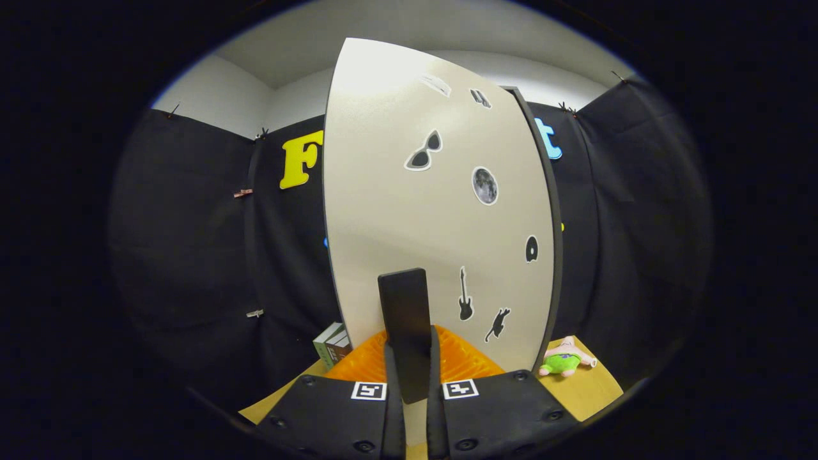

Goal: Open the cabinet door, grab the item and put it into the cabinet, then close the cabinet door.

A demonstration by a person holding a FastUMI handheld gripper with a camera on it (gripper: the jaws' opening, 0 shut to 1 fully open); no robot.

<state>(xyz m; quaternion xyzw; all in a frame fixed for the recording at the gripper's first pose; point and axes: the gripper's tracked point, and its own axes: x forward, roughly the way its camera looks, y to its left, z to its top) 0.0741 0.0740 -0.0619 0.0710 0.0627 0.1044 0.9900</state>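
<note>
A pale cabinet door with several dark stickers stands right in front of me. Its dark upright handle runs down between my fingers. My gripper is shut on the handle's lower part, one finger pressing on each side. The cabinet's dark edge shows along the door's right side. I cannot tell how far the door stands from the cabinet. A small pink and green plush toy lies on the wooden table, to the right of the door and beyond my right finger.
A couple of books stand on the table left of the door's lower corner. Black cloth walls close the booth on the left, back and right.
</note>
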